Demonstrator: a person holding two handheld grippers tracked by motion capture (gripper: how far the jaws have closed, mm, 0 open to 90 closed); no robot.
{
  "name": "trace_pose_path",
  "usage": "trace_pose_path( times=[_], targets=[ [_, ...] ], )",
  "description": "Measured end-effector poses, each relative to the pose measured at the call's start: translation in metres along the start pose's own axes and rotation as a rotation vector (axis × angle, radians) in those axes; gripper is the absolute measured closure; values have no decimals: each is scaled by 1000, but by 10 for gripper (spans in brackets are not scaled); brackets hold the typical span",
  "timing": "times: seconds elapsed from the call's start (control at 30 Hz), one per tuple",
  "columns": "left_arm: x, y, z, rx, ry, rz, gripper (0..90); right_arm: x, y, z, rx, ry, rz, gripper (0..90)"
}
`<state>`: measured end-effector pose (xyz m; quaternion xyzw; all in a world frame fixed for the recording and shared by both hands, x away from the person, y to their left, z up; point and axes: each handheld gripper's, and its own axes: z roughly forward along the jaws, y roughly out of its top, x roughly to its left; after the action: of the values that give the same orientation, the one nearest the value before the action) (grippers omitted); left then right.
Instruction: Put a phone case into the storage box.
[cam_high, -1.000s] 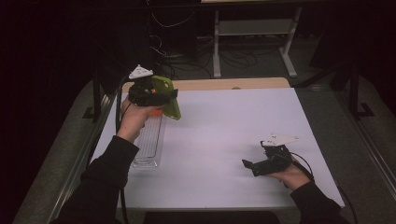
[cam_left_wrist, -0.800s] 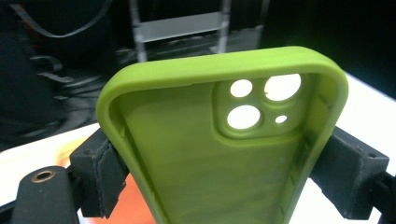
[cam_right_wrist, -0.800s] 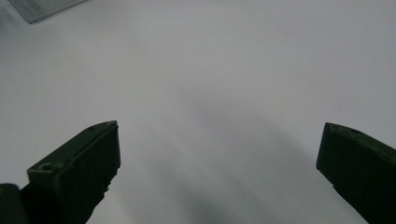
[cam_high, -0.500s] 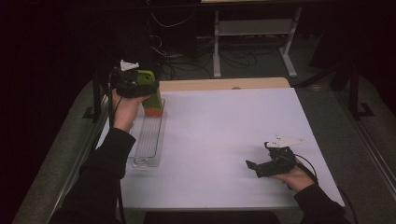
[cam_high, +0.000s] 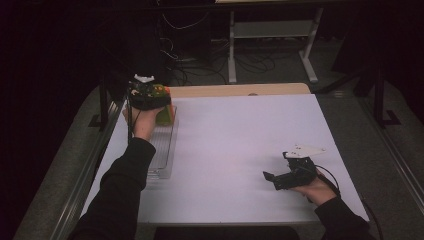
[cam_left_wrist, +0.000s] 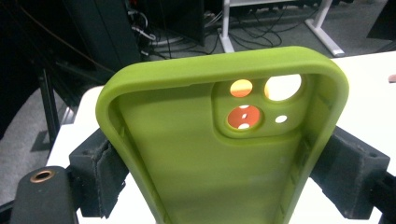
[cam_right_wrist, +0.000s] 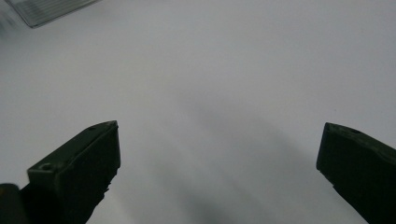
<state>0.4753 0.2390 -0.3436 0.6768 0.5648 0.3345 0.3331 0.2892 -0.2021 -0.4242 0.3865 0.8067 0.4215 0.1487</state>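
My left gripper (cam_high: 156, 106) is shut on a green phone case (cam_high: 164, 114) and holds it over the far end of a clear tray (cam_high: 161, 152) at the table's left. In the left gripper view the case (cam_left_wrist: 201, 154) stands upright with its hollow side toward the camera, and the pads (cam_left_wrist: 100, 170) press on its two long edges, left gripper (cam_left_wrist: 224, 175). Something orange shows through its camera holes. My right gripper (cam_high: 276, 169) rests open on the white table near the front right. Nothing lies between its jaws, right gripper (cam_right_wrist: 224, 149).
The white tabletop (cam_high: 240, 145) stretches between the two hands. A wooden strip (cam_high: 240, 90) runs along its far edge. Beyond it stand a dark floor, cables and a white desk frame (cam_high: 270, 45). A corner of the tray (cam_right_wrist: 46, 9) appears in the right gripper view.
The left hand has carried the green case to the left and away from me, then down toward the far end of the tray. The right hand has stayed put.
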Motion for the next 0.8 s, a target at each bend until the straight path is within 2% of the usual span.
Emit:
trace_pose_path(
  times=[0.4,0.47,0.53,0.67,0.8],
  targets=[
    [-7,-12,20,13,71,10,132,0,0,0,-7,4,-2,0],
    [-7,-13,23,8,67,5,130,1,0,0,-6,3,-3,0],
    [-7,-15,25,8,82,8,127,1,0,-1,-8,2,-6,0],
    [-5,-18,31,32,65,2,115,1,0,-1,-9,4,1,0],
    [-4,-19,34,43,55,1,47,1,0,-1,-7,2,0,0]
  ],
)
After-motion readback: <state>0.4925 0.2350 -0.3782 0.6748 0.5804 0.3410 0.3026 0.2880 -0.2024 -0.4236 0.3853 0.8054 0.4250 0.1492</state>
